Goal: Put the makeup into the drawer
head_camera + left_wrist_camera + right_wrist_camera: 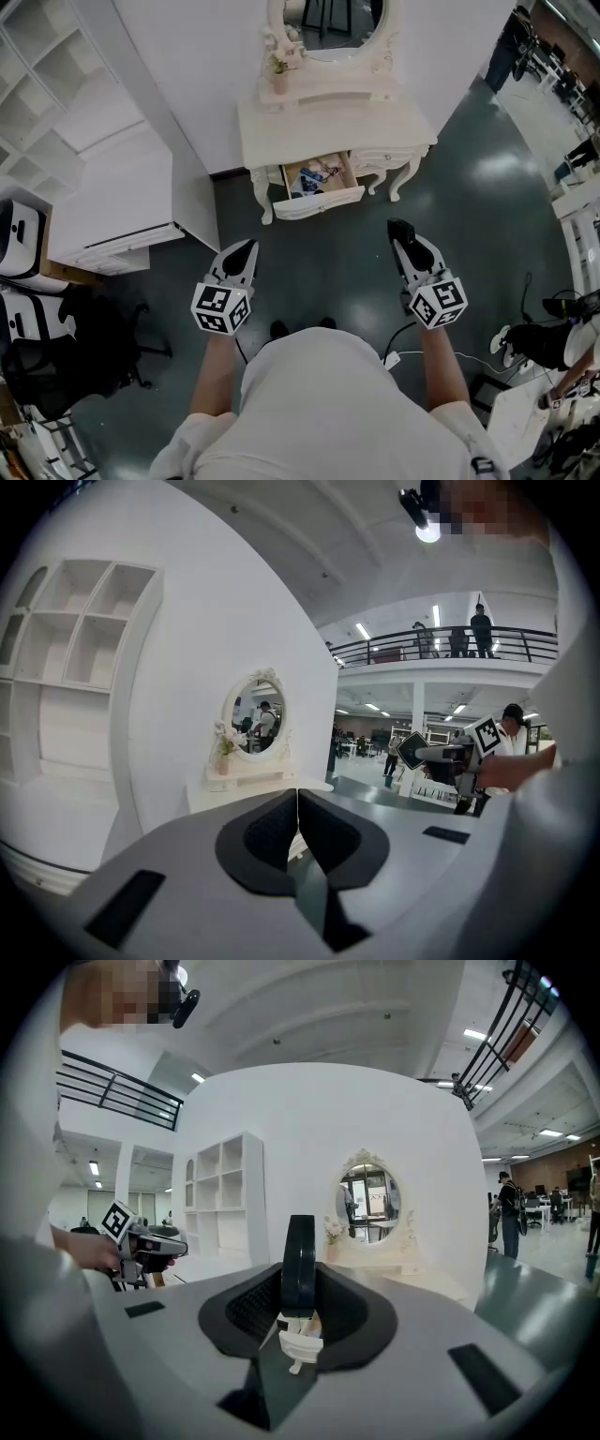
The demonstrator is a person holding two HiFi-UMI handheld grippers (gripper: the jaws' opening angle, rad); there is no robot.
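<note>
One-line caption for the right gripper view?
Right gripper clamps a dark makeup compact edge-on, facing the white dressing table and oval mirror.

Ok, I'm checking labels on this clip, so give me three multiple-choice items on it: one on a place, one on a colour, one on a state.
1. Where is the open drawer?
A. In the front of the white dressing table
B. In a filing cabinet
C. In a kitchen counter

2. What colour is the flat disc in the right gripper?
A. Red
B. Dark, near black
C. Yellow

3. How do the jaws of the left gripper stand?
A. Shut on a brush
B. Wide apart
C. Together, with nothing between them

Key: 1 A, the head view shows it pulled out under the table's top. 2 B, the right gripper view shows its dark edge clamped between the jaws. 3 C, the left gripper view shows the jaws meeting on nothing.
</note>
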